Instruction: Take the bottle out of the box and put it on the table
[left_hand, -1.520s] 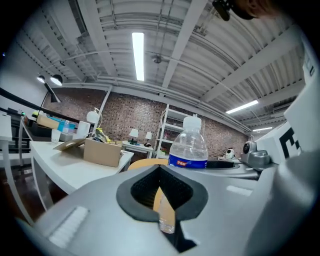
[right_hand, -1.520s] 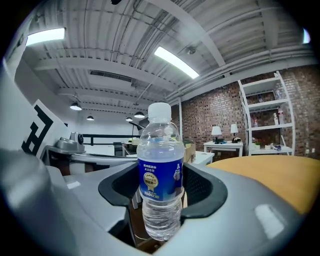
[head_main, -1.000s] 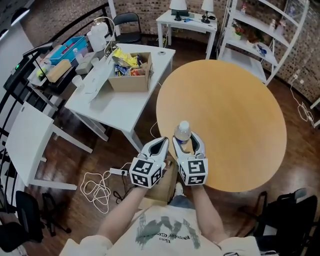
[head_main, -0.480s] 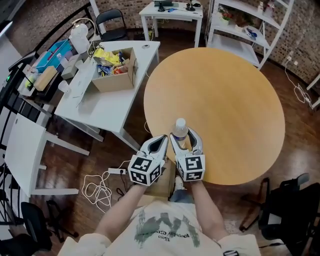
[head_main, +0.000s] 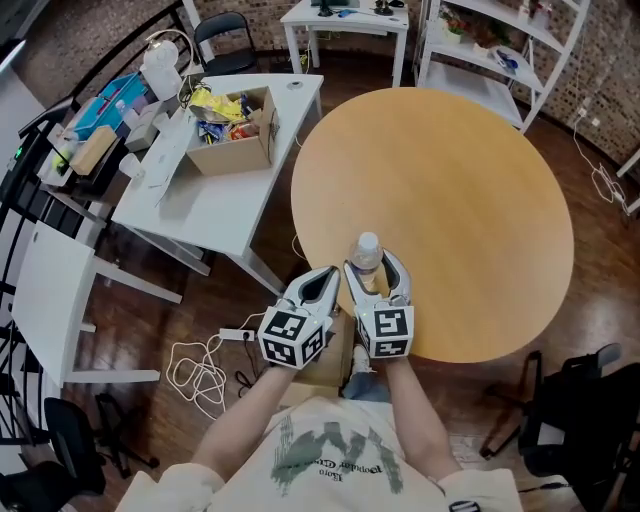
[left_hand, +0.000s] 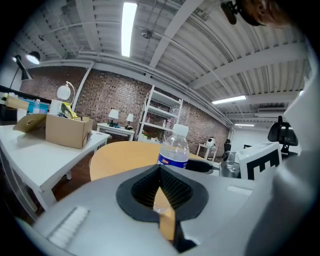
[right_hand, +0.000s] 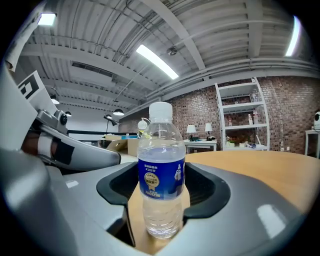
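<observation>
**At the near edge of the round table (head_main: 450, 180): water bottle (head_main: 367, 252) upright, right jaws wide**

On the round wooden table, close to its near edge and left of that edge's middle, I see the clear water bottle standing upright, with its white cap on and a blue label round its middle. My right gripper (head_main: 373, 272) sits level around it, 1 jaw on each side. Its jaws have just been opening. In the right gripper view the bottle (right_hand: 161, 170) stands between them with its base on the tabletop, and the black pads lie just beside its sides rather than pressing in.

My left gripper (head_main: 327, 276) hangs just beside the right one, off the table's near left rim and over the wooden floor. Its 2 jaws are drawn together to a narrow slit with nothing in them. Through the left gripper view the bottle (left_hand: 174, 147) shows past the jaw tips, slightly to the right.

The cardboard box (head_main: 240, 150) stands open on the white rectangular table (head_main: 215, 215), toward its far right corner and well apart from the bottle. Bright packets fill it.
</observation>
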